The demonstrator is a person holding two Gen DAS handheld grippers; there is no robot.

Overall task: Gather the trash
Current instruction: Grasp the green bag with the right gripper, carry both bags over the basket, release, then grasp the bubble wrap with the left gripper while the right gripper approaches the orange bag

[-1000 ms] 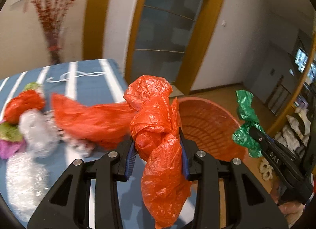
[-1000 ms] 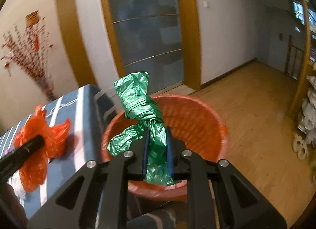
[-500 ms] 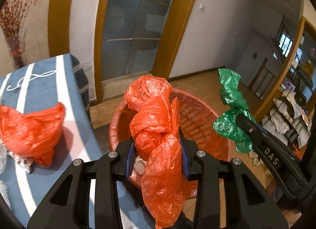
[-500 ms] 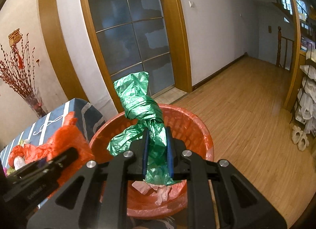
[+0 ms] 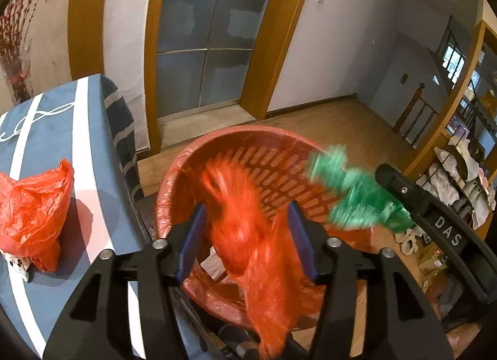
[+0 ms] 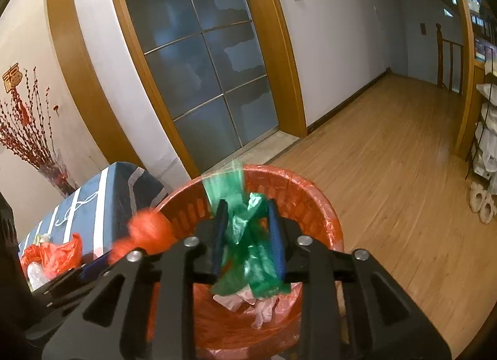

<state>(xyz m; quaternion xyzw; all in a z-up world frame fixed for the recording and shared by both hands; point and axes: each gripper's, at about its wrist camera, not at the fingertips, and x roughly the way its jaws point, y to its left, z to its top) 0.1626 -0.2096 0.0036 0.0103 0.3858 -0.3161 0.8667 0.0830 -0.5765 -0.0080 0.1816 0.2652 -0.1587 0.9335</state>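
Biggest thing here is the table with the blue striped cloth, sitting just left of the bin. The bin is my landmark: a red slotted plastic basket with a red liner, standing on the wood floor right against the table's corner, with the glass door behind it. There is already some pale crumpled trash at the bottom of the bin.

The left gripper hangs over the near rim of the bin, pointing down into it. Its jaws have just been opening and now stand spread, with a clear gap on the left side of the orange bag. That bag is between the blue pads but blurred and hanging loose over the bin, so it doesn't look pinched.

The right gripper is over the bin too, a bit to the right of the left one. Its jaws have also just been opening and stand apart. The green bag is between them, blurred at its top, with its lower end hanging down inside the bin above the pale trash. Can't tell for sure if it brushes a pad, but it's not squeezed.

Smallest bit: a second orange bag lies on the table, left of the bin, with some white scraps beside it.
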